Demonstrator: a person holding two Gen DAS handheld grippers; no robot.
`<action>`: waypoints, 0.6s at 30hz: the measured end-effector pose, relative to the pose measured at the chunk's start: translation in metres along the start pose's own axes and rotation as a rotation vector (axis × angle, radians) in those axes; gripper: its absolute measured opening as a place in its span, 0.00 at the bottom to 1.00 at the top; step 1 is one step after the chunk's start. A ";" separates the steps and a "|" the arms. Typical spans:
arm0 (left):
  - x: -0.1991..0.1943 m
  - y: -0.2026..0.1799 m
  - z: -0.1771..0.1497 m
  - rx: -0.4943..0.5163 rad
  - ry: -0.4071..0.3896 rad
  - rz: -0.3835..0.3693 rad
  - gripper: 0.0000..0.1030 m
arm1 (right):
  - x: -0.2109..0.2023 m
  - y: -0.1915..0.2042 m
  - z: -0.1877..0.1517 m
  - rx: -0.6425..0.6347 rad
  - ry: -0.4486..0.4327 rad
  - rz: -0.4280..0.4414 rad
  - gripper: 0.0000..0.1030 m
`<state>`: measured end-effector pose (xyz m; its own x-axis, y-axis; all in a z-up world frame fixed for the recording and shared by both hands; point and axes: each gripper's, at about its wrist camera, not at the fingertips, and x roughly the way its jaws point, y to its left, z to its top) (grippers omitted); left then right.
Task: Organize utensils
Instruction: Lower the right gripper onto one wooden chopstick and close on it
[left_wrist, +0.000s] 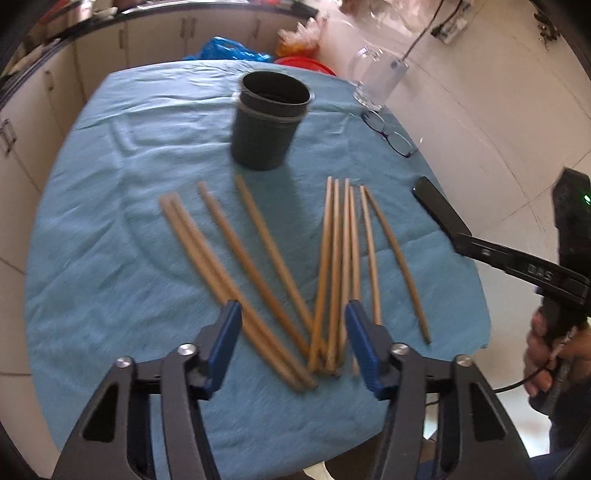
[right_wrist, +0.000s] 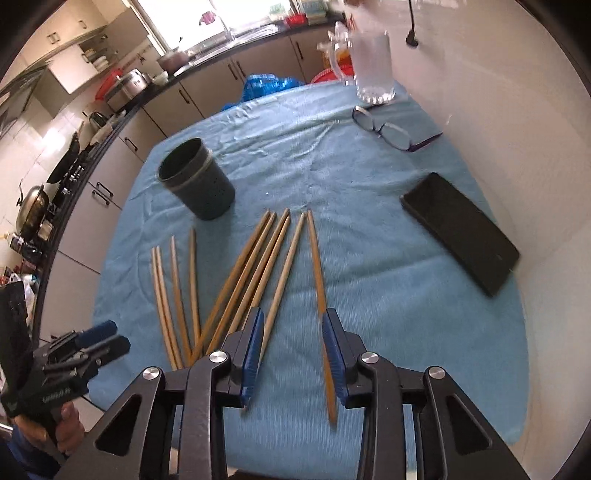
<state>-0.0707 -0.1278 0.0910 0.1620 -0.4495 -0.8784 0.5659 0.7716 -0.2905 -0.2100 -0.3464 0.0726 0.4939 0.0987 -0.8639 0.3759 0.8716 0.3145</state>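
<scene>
Several wooden chopsticks lie fanned out on a blue cloth; they also show in the right wrist view. A dark round holder stands upright beyond them, empty as far as I see, and shows at the left in the right wrist view. My left gripper is open, above the near ends of the chopsticks. My right gripper is open, with one chopstick lying between its blue pads. The right gripper appears at the right edge of the left view.
A black phone lies on the cloth at the right. Glasses and a glass mug sit at the far right corner. A white wall runs along the right side. Kitchen cabinets stand behind the table.
</scene>
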 end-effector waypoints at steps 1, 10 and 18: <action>0.007 -0.005 0.010 0.011 0.013 0.003 0.47 | 0.010 -0.002 0.009 0.002 0.027 0.010 0.34; 0.074 -0.024 0.060 0.020 0.165 0.046 0.33 | 0.072 -0.026 0.050 0.049 0.185 0.023 0.34; 0.113 -0.035 0.077 0.047 0.238 0.077 0.23 | 0.094 -0.032 0.064 0.065 0.223 0.029 0.28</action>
<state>-0.0100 -0.2401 0.0313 0.0138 -0.2675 -0.9634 0.5970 0.7752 -0.2067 -0.1254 -0.3960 0.0068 0.3224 0.2328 -0.9175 0.4177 0.8348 0.3586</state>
